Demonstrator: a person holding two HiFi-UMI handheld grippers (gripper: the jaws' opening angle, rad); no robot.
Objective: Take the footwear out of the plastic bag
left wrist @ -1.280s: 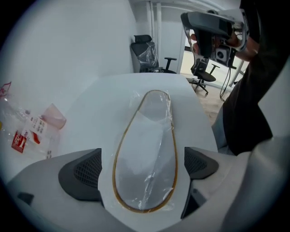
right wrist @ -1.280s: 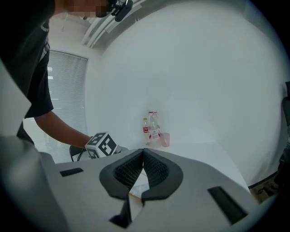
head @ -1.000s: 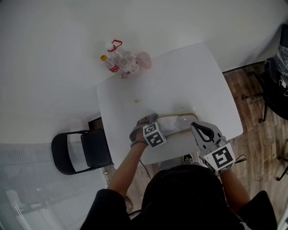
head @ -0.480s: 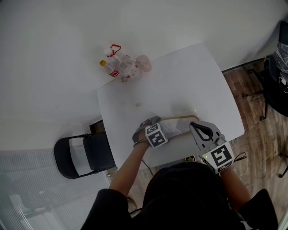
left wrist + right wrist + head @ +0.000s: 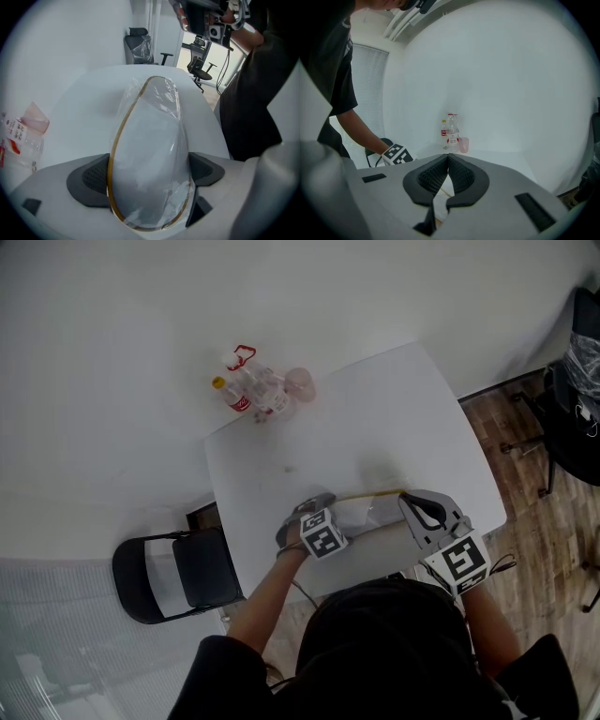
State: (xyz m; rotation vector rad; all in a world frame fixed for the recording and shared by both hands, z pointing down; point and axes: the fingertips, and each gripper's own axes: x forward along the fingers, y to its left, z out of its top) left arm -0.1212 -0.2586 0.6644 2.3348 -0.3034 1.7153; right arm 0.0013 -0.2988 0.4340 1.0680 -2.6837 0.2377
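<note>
My left gripper (image 5: 147, 176) clamps the slipper (image 5: 150, 140) in its plastic bag (image 5: 165, 96) between its jaws; my right gripper (image 5: 448, 176) has its jaws pressed together.

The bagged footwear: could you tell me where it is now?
Head view: the footwear lies at the table's near edge, clamped by the left hand-held gripper, just left of the right hand-held gripper.

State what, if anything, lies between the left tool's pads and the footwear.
The plastic bag: its clear film wraps the footwear, so the left tool presses its pads on film at both sides.
</note>
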